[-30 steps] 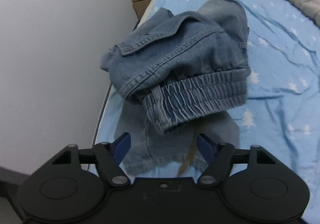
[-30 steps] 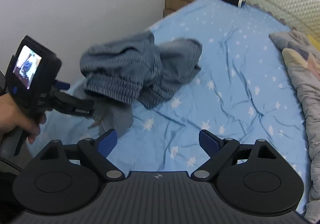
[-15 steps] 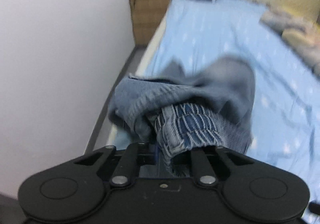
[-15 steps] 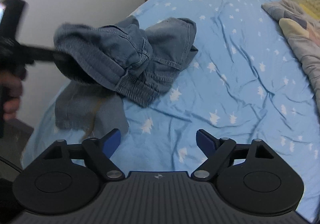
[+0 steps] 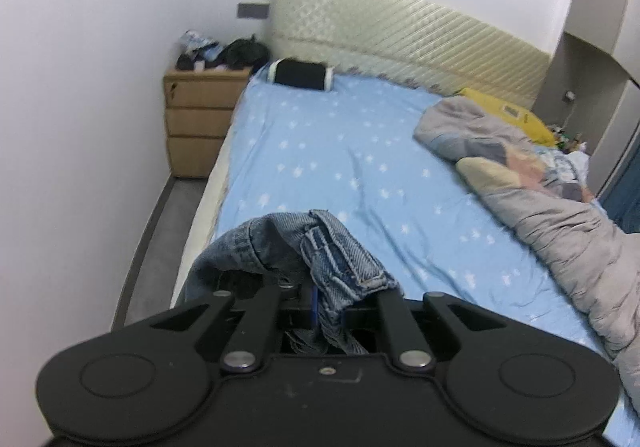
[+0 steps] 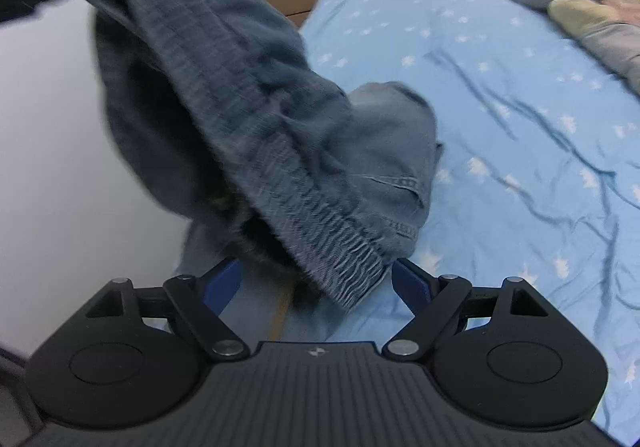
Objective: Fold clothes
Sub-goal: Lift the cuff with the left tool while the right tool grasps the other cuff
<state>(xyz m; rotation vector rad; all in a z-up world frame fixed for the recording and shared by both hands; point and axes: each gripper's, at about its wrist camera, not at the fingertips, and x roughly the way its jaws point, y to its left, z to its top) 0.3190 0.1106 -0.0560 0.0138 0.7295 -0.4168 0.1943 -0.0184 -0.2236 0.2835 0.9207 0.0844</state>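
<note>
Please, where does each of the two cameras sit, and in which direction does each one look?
Left wrist: on the left gripper, raised, facing along the bed to the headboard; its fingers are shut on the denim garment.
Right wrist: on the right gripper, low, facing the hanging garment; its fingers stand open.
Shared: garment, bed, nightstand, black bolster.

— What's around the bed [image 5: 360, 151]?

— Blue sheet with white stars. A quilted cream headboard [image 5: 400, 35] stands at its far end, and a black bolster pillow [image 5: 300, 74] lies just below that.

— And beside the bed?

— A wooden drawer chest [image 5: 198, 123] by the wall, dark clutter on top. A grey patchwork quilt [image 5: 560, 215] is bunched along the bed's other side.
</note>
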